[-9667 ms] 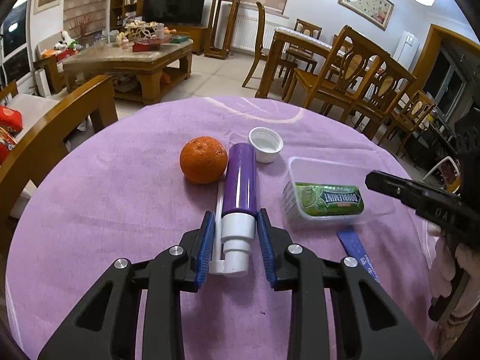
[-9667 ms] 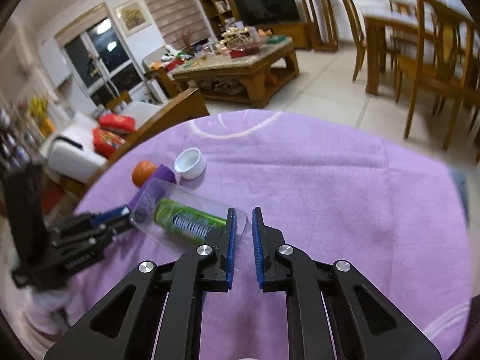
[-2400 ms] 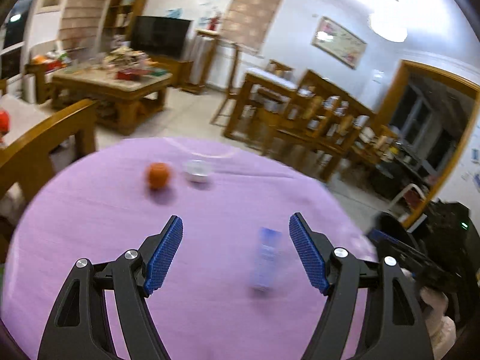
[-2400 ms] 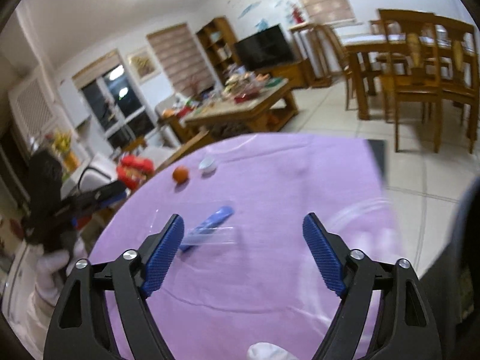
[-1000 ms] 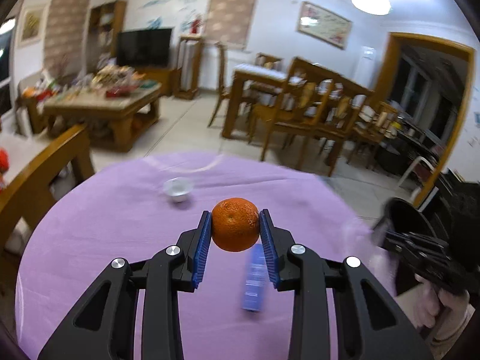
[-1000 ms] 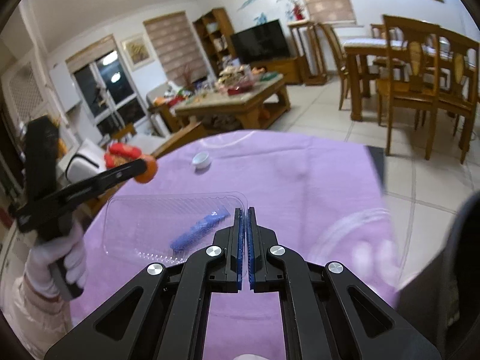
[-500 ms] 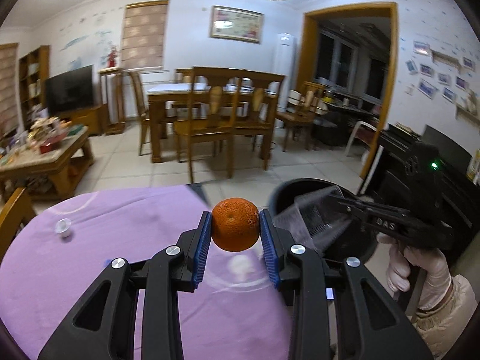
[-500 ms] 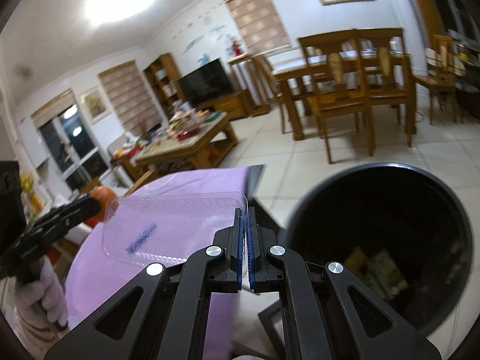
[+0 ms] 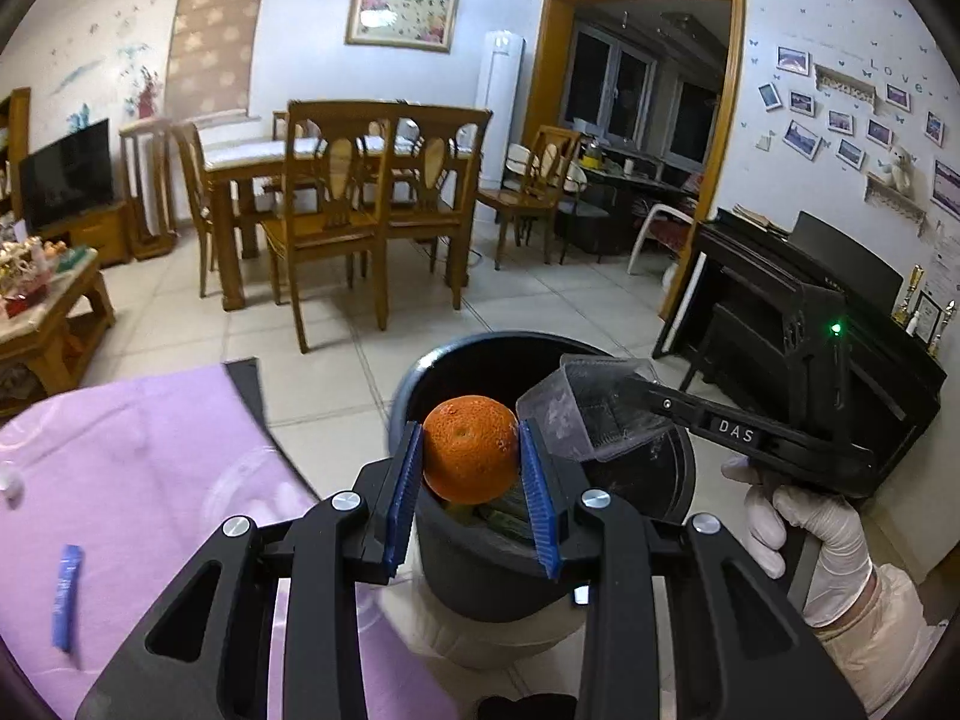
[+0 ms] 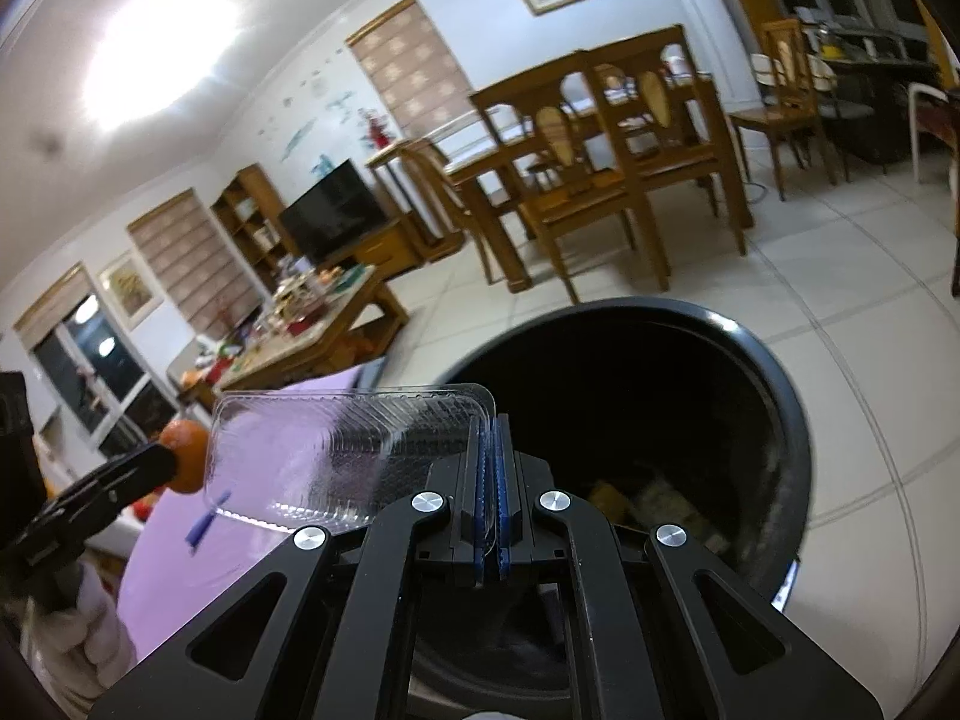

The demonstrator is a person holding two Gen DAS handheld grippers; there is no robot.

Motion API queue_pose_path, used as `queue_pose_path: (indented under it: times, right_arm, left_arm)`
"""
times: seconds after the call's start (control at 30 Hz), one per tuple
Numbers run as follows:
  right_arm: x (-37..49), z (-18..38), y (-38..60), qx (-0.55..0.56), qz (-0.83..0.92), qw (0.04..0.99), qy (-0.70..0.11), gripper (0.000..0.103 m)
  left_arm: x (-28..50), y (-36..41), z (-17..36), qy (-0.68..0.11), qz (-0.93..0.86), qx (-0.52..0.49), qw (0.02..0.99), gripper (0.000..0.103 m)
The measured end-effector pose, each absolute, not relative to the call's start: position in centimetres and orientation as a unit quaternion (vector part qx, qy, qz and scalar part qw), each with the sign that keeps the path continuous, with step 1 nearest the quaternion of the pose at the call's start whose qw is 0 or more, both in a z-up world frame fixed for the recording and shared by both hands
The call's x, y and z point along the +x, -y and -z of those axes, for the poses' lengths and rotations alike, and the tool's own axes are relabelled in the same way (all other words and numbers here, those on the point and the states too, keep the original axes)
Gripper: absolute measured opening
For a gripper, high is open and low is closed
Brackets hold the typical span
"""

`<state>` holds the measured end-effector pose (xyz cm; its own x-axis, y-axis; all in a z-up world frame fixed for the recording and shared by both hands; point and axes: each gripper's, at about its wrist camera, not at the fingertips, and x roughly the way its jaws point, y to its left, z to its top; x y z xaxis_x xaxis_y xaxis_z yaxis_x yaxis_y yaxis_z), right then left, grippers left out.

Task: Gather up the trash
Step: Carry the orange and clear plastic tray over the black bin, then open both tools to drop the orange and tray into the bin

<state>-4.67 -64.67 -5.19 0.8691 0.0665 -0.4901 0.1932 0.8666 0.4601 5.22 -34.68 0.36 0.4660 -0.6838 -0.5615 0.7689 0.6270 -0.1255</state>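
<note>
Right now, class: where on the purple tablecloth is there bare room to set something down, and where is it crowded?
Free: the purple tablecloth between its dark edge and the blue wrapper. Crowded: above the black trash bin, where the left hand-held gripper holds the orange beside the right hand-held gripper's clear plastic tray.

We see two fisheye views, each looking forward and somewhat downward along a handheld gripper's two fingers. The left wrist view faces the black trash bin [image 9: 660, 474] close ahead, the purple table [image 9: 150, 480] at lower left. The right wrist view, tilted, looks into the same bin [image 10: 774, 420] from nearer, probably from the opposite side. Both share the bin, the table and the dining chairs [image 9: 336, 204] behind.
</note>
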Motion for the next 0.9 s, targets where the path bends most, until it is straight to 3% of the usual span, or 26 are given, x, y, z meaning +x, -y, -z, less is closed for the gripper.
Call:
queue_pose_path:
  times: [0.43,0.9]
  right_arm:
    - [-5.2,9.4,70.5,0.300,0.086,0.917,-0.249,0.004]
    - [-4.3,10.8,71.4,0.305,0.092,0.914,-0.251,0.004]
  left_arm:
    - [5.2,41.3,3.5,-0.332,0.445,0.108,0.825,0.032]
    - [4.9,43.4,5.1,-0.343,0.449,0.128,0.815,0.032]
